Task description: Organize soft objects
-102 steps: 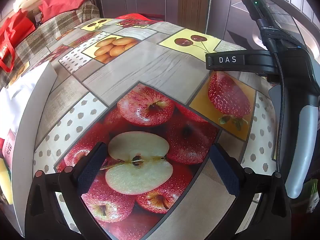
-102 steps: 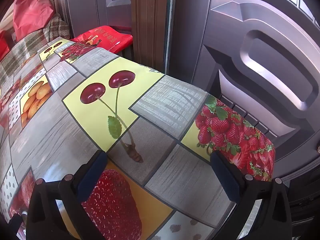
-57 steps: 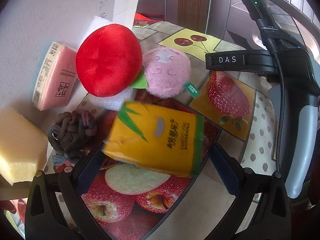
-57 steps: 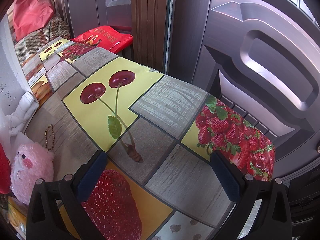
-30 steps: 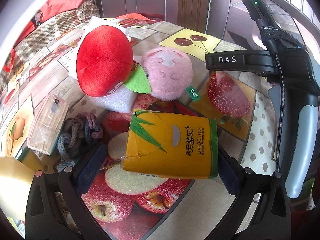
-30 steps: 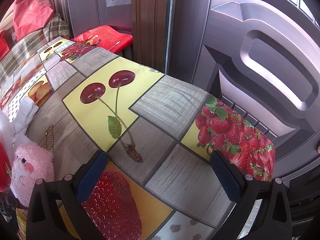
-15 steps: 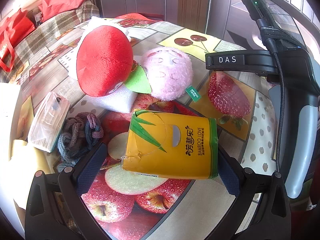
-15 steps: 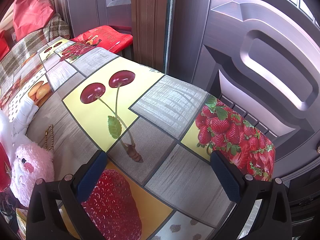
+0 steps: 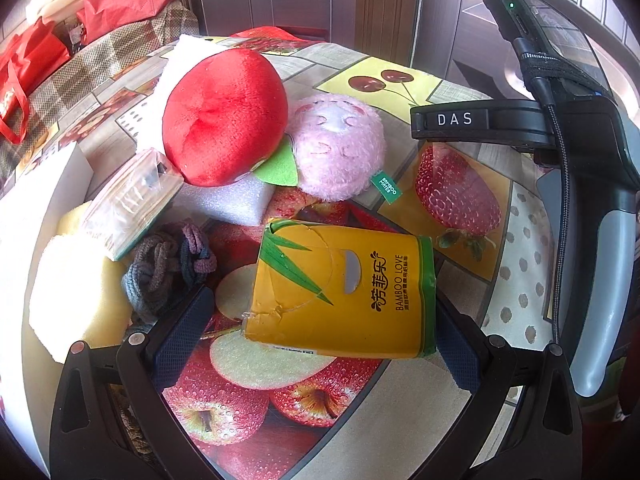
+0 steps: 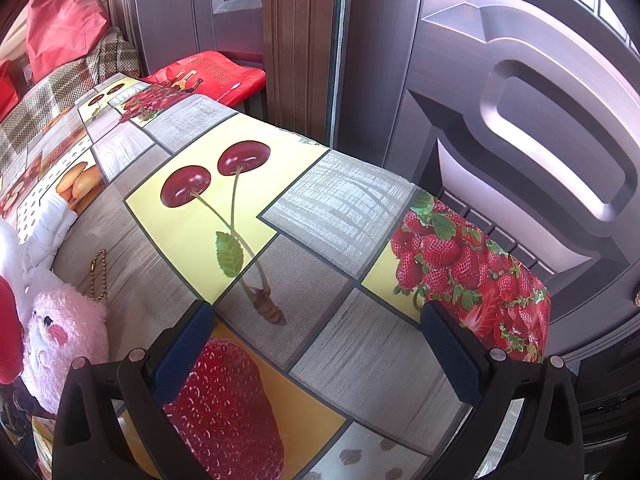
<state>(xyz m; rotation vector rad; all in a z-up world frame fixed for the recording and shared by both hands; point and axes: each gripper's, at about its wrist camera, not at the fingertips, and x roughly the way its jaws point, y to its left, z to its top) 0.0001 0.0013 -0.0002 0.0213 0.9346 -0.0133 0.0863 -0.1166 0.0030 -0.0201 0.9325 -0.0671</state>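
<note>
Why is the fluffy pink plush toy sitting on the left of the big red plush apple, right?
Not quite. In the left wrist view the fluffy pink plush toy sits on the right of the big red plush apple, touching it, not on the left.

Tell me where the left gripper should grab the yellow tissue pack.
Grip the tissue pack across its two short ends, coming straight forward and down with the left gripper. It lies flat between the open fingers, its long side spanning the gap, nothing on top.

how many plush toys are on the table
2. A red plush fruit lies on a white foam block; a pink plush animal sits against its right side. Others may be hidden behind the pile.
</note>
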